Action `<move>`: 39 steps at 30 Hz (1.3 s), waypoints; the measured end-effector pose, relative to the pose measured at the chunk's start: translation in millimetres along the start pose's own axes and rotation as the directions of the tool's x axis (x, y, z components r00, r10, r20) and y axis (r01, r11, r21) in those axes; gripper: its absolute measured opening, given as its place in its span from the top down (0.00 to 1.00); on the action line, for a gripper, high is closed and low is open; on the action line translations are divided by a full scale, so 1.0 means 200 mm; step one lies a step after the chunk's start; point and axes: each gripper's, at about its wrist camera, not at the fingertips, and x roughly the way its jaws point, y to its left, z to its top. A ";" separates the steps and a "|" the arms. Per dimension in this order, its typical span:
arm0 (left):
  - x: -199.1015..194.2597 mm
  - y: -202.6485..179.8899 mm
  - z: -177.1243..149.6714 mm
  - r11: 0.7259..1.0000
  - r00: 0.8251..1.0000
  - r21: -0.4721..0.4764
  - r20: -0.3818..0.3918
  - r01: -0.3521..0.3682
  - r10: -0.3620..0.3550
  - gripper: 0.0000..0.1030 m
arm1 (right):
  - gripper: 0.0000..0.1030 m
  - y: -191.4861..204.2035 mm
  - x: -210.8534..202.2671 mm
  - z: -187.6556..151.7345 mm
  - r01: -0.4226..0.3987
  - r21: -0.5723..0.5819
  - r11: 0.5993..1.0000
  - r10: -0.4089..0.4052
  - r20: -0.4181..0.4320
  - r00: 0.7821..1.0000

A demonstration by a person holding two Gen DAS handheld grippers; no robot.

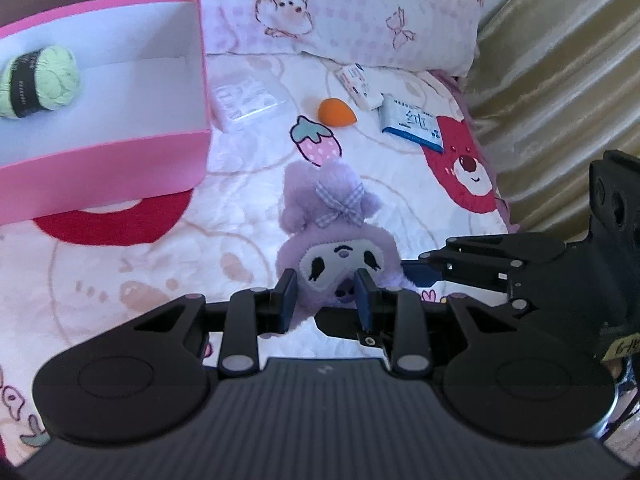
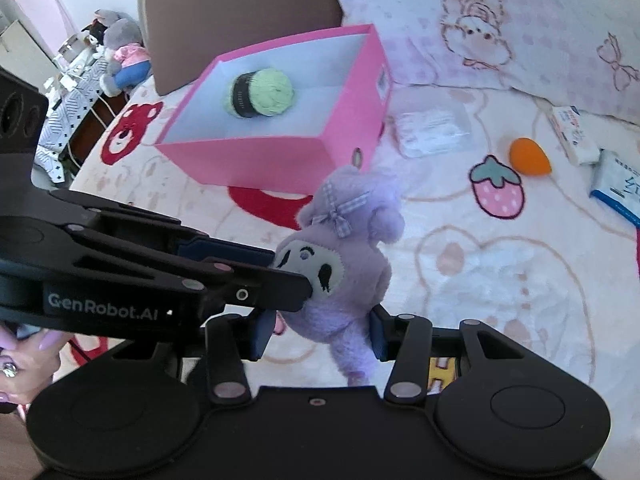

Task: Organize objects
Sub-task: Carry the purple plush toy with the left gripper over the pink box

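Observation:
A purple plush toy (image 1: 336,224) with a white face and a checked bow is held above the bedspread. My left gripper (image 1: 326,292) is shut on its head. My right gripper (image 2: 316,334) is shut on its body (image 2: 340,280), coming in from the right in the left wrist view (image 1: 472,264). The left gripper also shows in the right wrist view (image 2: 280,276), pinching the plush at the face. A pink box (image 1: 120,160) stands at the left with a green yarn ball (image 1: 40,80) inside; both also show in the right wrist view, the box (image 2: 280,160) and the yarn (image 2: 262,94).
On the bedspread lie an orange sponge (image 1: 336,110), a clear plastic packet (image 1: 248,100), a small white box (image 1: 360,84) and a blue-and-white tissue pack (image 1: 414,122). A pillow (image 1: 360,8) lies behind them. A gold curtain (image 1: 560,80) hangs at the right.

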 end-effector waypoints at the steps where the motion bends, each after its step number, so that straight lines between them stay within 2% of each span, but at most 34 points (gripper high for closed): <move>1: -0.02 0.00 0.00 1.000 1.000 0.003 -0.001 -0.001 0.001 0.72 | 0.49 0.01 -0.01 0.01 -0.010 0.010 1.000 0.010 -0.009 1.000; 12: -0.28 0.02 0.08 0.999 0.997 0.047 0.077 -0.011 0.007 0.72 | 0.49 0.18 -0.14 0.14 -0.025 -0.049 0.998 0.028 0.061 0.998; 16: -0.33 0.04 0.10 1.000 0.995 0.027 0.096 -0.003 0.000 0.72 | 0.49 0.20 -0.16 0.19 -0.046 -0.060 0.997 0.051 0.080 0.995; 20: -0.35 0.03 0.15 0.998 0.994 0.058 0.105 -0.020 0.014 0.72 | 0.49 0.21 -0.17 0.23 -0.052 -0.065 0.997 0.058 0.105 0.993; 26: -0.39 0.07 0.22 0.996 0.991 0.077 0.128 -0.041 0.031 0.72 | 0.49 0.24 -0.15 0.30 -0.054 -0.099 0.994 0.067 0.137 0.988; 32: -0.37 0.14 0.26 0.995 0.990 0.061 0.119 -0.085 0.077 0.72 | 0.49 0.28 -0.05 0.37 -0.054 -0.096 0.994 0.065 0.117 0.991; 39: -0.36 0.27 0.32 0.996 0.988 0.009 0.130 -0.083 0.082 0.72 | 0.51 0.28 0.04 0.46 -0.068 -0.127 0.990 0.083 0.119 0.989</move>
